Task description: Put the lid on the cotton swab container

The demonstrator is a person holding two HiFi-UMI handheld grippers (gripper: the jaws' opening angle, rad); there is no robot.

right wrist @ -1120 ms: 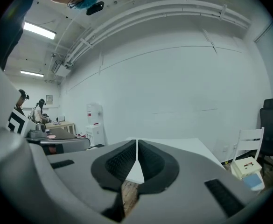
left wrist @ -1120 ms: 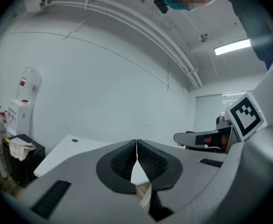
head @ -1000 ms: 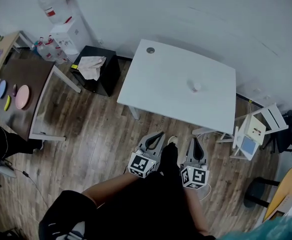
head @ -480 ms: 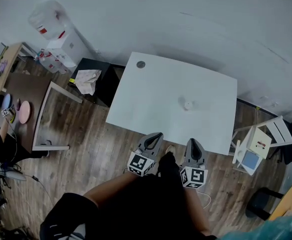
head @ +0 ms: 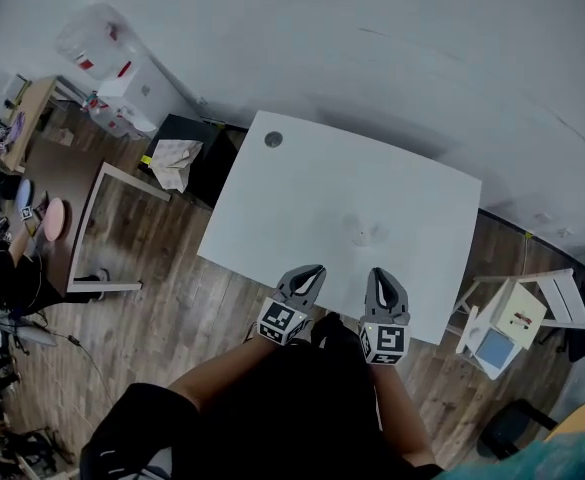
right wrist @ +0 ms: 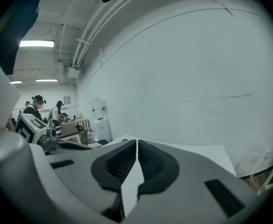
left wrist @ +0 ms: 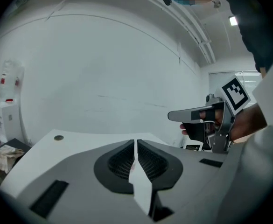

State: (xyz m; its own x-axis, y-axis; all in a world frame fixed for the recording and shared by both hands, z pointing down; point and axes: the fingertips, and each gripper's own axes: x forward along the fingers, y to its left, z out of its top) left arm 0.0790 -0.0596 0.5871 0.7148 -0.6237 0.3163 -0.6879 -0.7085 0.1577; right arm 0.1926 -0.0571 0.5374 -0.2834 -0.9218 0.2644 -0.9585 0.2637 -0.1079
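Left tongs (left wrist: 135,144): the jaws are pressing together with nothing between them. They are hovering over the near edge of the worktop (head: 292,193) and pointing across it.
Right tongs (right wrist: 136,146): the jaws are closing on nothing, pads meeting. They are hovering beside the left pair at the same near edge.
Cotton swab container (head: 362,234): it is showing only as a small pale blur on the worktop, right of the middle. It is lying ahead of both tongs and apart from them — too blurred to tell whether a lid is on it.
Worktop: it is white and rectangular, standing close to the pale wall on a wood-plank floor (head: 172,298).
Grommet (head: 273,139): this round grey cap is sitting in the worktop's far left corner.
Black cabinet (head: 210,158): it is standing just beside the worktop's left end, with a crumpled pale cloth (head: 173,157) lying on top.
Water dispenser (head: 107,56): it is standing against the wall beyond the cabinet.
Brown table (head: 67,178): it is standing well to the left and carrying a pink plate (head: 54,219).
White chair (head: 517,313): it is standing off the worktop's right end.
Person: dark sleeves are filling the bottom of the head view — each hand is holding one pair of tongs.
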